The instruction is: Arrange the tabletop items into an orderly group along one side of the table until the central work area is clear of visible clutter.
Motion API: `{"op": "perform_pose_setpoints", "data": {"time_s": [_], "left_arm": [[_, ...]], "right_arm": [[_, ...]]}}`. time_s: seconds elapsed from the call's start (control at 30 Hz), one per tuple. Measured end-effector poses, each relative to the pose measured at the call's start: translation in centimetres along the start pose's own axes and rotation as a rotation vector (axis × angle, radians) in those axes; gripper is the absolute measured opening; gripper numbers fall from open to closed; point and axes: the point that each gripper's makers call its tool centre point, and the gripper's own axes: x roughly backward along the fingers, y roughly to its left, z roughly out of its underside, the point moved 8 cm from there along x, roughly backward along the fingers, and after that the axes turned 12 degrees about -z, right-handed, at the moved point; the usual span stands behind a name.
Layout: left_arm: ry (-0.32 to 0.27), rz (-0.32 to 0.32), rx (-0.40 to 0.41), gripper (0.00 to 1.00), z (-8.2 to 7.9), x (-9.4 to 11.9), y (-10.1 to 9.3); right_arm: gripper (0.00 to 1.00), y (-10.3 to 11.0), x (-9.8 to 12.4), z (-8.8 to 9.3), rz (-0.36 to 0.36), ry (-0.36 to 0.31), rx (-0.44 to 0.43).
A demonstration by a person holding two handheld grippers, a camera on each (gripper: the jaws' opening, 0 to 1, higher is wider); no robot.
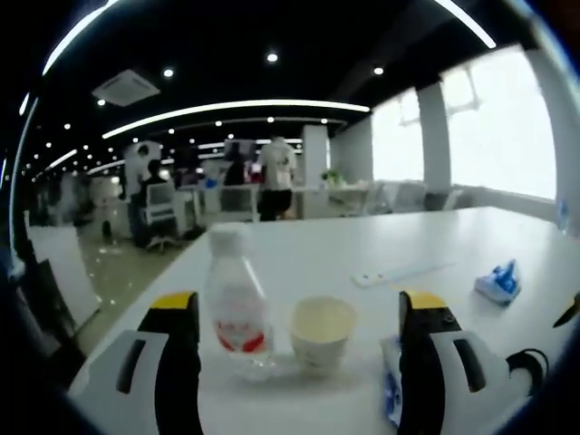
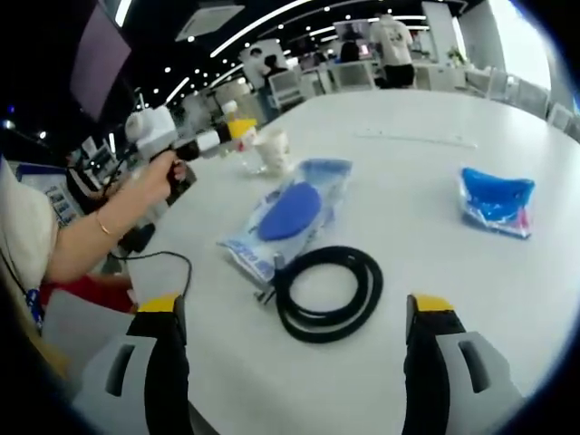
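Open-plan office behind, ceiling light strips, people standing far off; white worktop (image 2: pixel 435 362) in front, scattered with items. Left gripper (image 1: pixel 299 340) with jaws spread wide, nothing held, aimed at a clear plastic bottle (image 1: pixel 237 313) with red label and a paper cup (image 1: pixel 322 333) — the two just beside each other near the worktop's edge, between the jaws and a little ahead of the tips. Same gripper seen from the right gripper view (image 2: pixel 237 129), carried by a hand (image 2: pixel 166 177), close to bottle and cup. Right gripper (image 2: pixel 294 340) likewise open and empty, hovering over a coiled black cable (image 2: pixel 326 292); coil touching or overlapping the corner of a flat clear packet with blue contents (image 2: pixel 288 216). Crumpled blue pouch (image 2: pixel 496 201) well apart toward the right; long pale ruler-like strip (image 2: pixel 417 138) farther off.

Judged step: early gathering — bottle and cup probably already forming the group at one edge, centre still cluttered. Next move likely calls for lowering the right jaws around the cable's loop and closing on one strand, or taking the packet by an edge, then carrying it toward the bottle side. Risk: floppy coil dragging the packet along.
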Motion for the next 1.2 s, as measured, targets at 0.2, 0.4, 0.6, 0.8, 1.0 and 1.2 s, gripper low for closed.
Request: {"op": "perform_pose_setpoints", "data": {"time_s": [0.2,0.4,0.6,0.8,1.0,1.2], "left_arm": [[0.031,0.009,0.002,0.82,1.2,0.5,-1.3],[0.082,-0.001,0.025,0.77,2.9,-0.4,-1.7],[0.14,0.008,0.025,0.69,4.5,-1.0,-2.1],[0.184,0.02,0.045,0.61,5.5,-2.1,-2.5],[0.198,0.018,0.05,0.58,5.7,-3.2,-2.8],[0.211,-0.004,0.055,0.54,6.4,-4.2,-3.1]], "right_arm": [[0.99,0.2,-0.1,0.1,-0.011,0.011,-0.001],[0.99,0.2,-0.1,0.1,-0.013,0.013,0.005],[0.99,0.0,0.0,0.2,-0.005,0.019,0.004],[0.99,-0.1,0.0,0.5,0.002,0.033,0.003],[0.99,-0.5,0.2,0.5,0.022,0.029,-0.002],[0.99,-0.6,0.1,0.6,0.023,0.037,-0.001]]}}
